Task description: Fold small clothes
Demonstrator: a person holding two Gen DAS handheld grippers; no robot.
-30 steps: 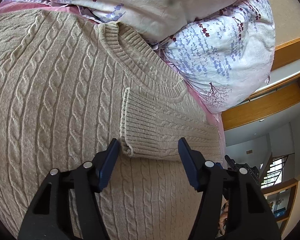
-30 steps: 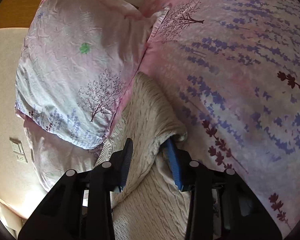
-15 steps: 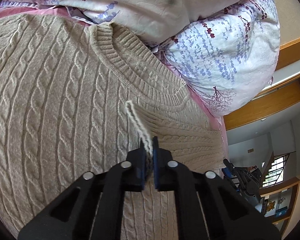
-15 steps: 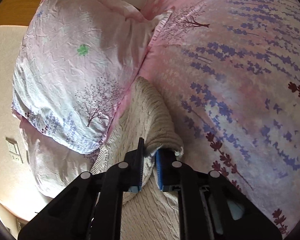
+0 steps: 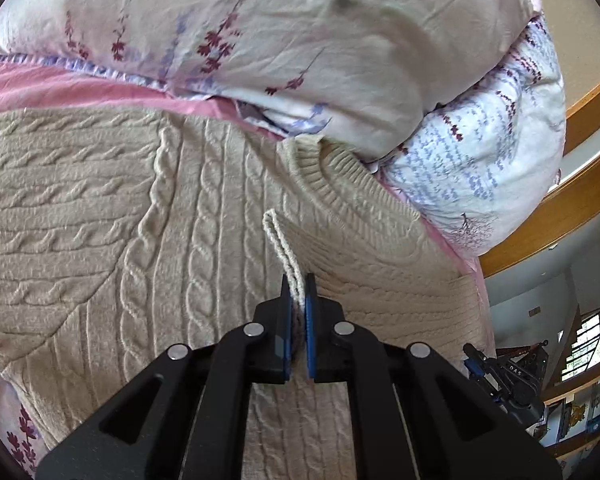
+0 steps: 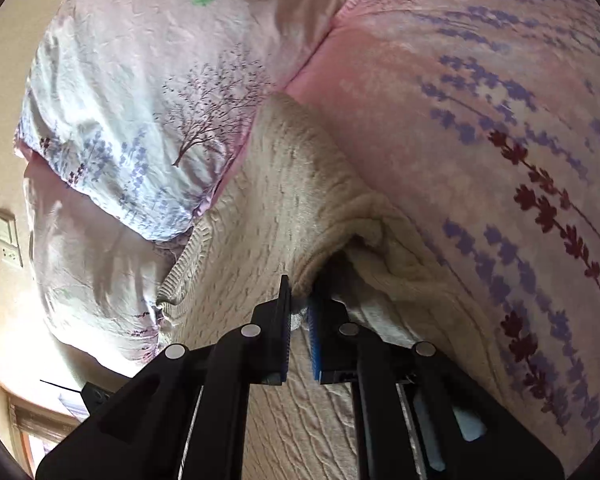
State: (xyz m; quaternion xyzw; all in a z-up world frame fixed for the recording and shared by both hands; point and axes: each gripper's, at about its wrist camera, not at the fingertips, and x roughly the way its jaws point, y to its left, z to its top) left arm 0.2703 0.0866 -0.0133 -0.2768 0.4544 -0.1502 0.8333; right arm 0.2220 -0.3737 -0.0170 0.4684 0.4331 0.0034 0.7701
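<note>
A beige cable-knit sweater (image 5: pixel 140 240) lies spread on the bed, its ribbed collar (image 5: pixel 340 184) toward the pillows. My left gripper (image 5: pixel 297 292) is shut on the ribbed sleeve cuff (image 5: pixel 278 240), which stands up on edge above the sweater body. In the right wrist view the same sweater (image 6: pixel 260 240) lies beside the pillows. My right gripper (image 6: pixel 299 300) is shut on a bunched fold of the sweater's edge (image 6: pixel 340 232) and lifts it off the pink sheet.
Floral pillows (image 5: pixel 300 40) lie just past the collar, with another pillow (image 6: pixel 140 100) at the left of the right view. A pink floral bedsheet (image 6: pixel 500 120) lies right of the sweater. A wooden headboard (image 5: pixel 560 208) borders the bed.
Both grippers closed from open: the left onto the sleeve cuff, the right onto the sweater's edge. Both have since lifted the fabric, and the left view has shifted toward the pillows.
</note>
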